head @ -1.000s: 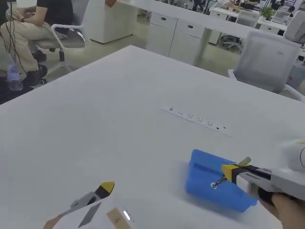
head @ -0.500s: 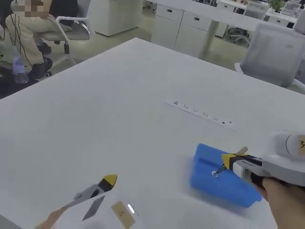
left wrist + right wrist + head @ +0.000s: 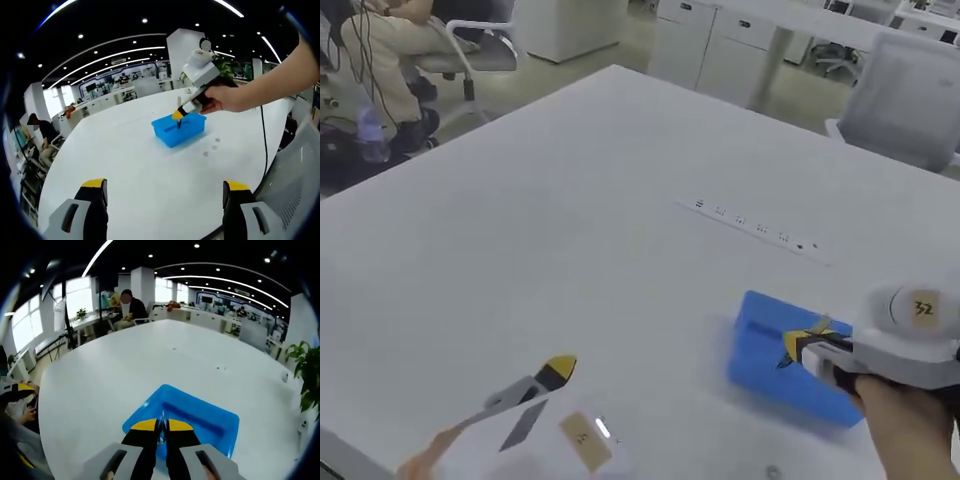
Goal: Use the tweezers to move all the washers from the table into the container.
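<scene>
On the white table (image 3: 570,200) stands the blue container (image 3: 765,370). Over it the right gripper (image 3: 161,429) stays pinched on the tweezers (image 3: 178,121), tip pointing into the container. The small ring seen at the tip a second ago is no more visible, so probably it is dropped inside. The left gripper (image 3: 164,185) waits with jaws wide apart. Three washers (image 3: 205,154) lie near the container.

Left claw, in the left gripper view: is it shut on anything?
No, the left claw stands wide open, with bare table between its jaws.
</scene>
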`<state>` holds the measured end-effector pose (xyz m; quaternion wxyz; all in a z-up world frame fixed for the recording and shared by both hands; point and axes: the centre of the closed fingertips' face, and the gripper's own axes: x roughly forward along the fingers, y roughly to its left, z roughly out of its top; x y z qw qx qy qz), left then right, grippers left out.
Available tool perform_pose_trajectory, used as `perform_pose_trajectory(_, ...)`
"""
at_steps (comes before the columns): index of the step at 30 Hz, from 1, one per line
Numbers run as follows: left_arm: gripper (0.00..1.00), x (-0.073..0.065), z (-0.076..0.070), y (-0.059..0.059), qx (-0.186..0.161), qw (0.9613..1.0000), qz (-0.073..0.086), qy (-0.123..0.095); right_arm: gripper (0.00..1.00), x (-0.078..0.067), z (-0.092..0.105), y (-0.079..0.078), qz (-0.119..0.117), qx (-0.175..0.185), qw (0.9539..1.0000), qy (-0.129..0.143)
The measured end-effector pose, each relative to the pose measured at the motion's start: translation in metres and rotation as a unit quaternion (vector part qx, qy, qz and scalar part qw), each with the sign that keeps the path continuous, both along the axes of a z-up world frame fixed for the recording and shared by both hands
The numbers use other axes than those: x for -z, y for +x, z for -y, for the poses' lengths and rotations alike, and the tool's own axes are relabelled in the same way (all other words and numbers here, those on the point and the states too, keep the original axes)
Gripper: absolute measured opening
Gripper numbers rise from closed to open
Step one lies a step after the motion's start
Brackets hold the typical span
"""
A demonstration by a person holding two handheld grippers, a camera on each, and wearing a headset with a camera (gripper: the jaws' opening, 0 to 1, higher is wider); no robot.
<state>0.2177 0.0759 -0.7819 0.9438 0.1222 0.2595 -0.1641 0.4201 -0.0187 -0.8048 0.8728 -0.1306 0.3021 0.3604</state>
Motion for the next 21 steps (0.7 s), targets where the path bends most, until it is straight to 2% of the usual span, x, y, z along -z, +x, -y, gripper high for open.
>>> perform_pose_trajectory(5, 0.98, 0.001, 0.0, 0.0, 0.0, 1.0, -0.002, 0.004, 0.02, 0.005, -0.002, 0.003, -0.005, 0.009, 0.9999, 0.006)
perform_pose_trajectory(14, 0.97, 0.003, 0.0, -0.001, 0.003, 0.9999, -0.007, 0.007, 0.02, 0.011, -0.005, 0.003, -0.01, 0.007, 0.9999, 0.001)
perform_pose_trajectory(18, 0.98, 0.003, 0.0, -0.001, 0.002, 0.9999, -0.007, 0.008, 0.02, 0.016, -0.003, 0.007, -0.01, 0.003, 0.9999, -0.004)
perform_pose_trajectory(20, 0.97, 0.001, -0.002, 0.001, -0.002, 1.0, 0.0, 0.009, 0.02, 0.017, -0.003, 0.008, -0.012, 0.001, 0.9999, -0.003)
perform_pose_trajectory(21, 0.98, 0.001, -0.002, 0.0, -0.003, 1.0, -0.003, 0.004, 0.02, 0.017, -0.003, 0.009, -0.012, 0.001, 0.9999, -0.003)
